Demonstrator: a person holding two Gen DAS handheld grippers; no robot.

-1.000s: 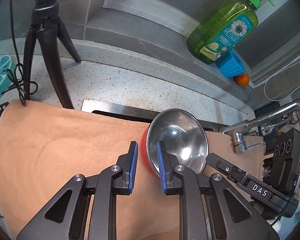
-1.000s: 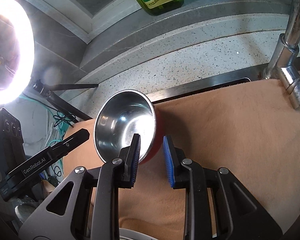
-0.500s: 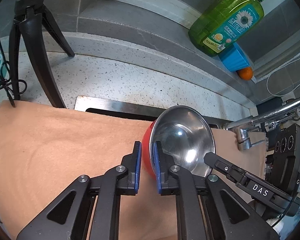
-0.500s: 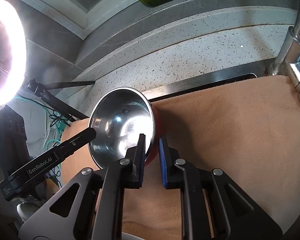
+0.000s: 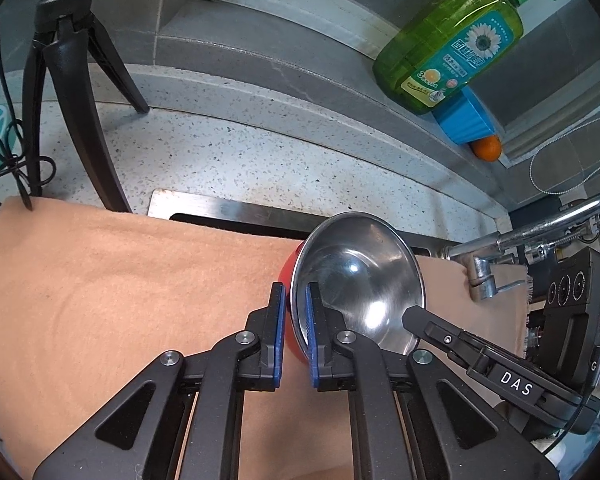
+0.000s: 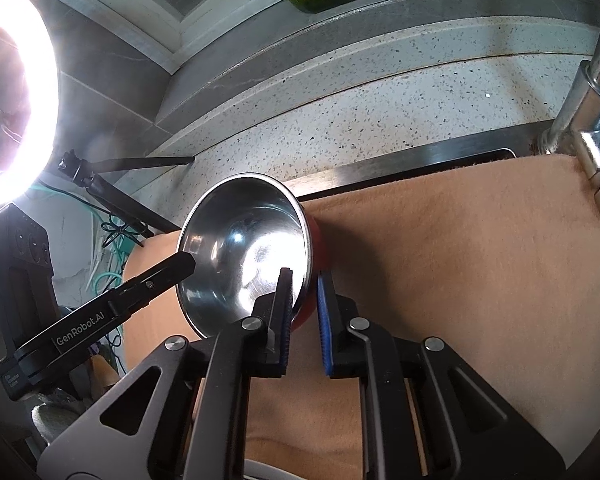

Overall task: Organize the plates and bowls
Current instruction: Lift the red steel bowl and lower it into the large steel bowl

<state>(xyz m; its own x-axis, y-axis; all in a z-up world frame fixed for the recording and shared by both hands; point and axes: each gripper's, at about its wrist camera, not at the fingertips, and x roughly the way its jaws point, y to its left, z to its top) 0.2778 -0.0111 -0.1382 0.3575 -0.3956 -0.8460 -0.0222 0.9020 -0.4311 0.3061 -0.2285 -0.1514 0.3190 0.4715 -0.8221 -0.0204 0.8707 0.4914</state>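
Note:
A bowl point(image 5: 360, 276), steel inside and red outside, is held tilted above the tan cloth point(image 5: 120, 288). My left gripper point(image 5: 294, 328) is shut on the bowl's rim at its left side, one pad inside and one outside. My right gripper point(image 6: 304, 312) is shut on the opposite side of the rim of the same bowl point(image 6: 244, 244). Each gripper's tip shows in the other's view, reaching the bowl. No plates are in view.
The cloth covers the sink point(image 5: 236, 210). A chrome faucet point(image 5: 540, 232) stands at the right. A black tripod point(image 5: 64, 80) stands on the speckled counter at the left. A green soap bottle point(image 5: 452, 40), blue cup point(image 5: 464, 120) and orange point(image 5: 488, 148) sit on the ledge. A ring light point(image 6: 16, 92) glares.
Both grippers closed from open onto the bowl's rim. The bowl stays tilted between them, lifted slightly off the cloth.

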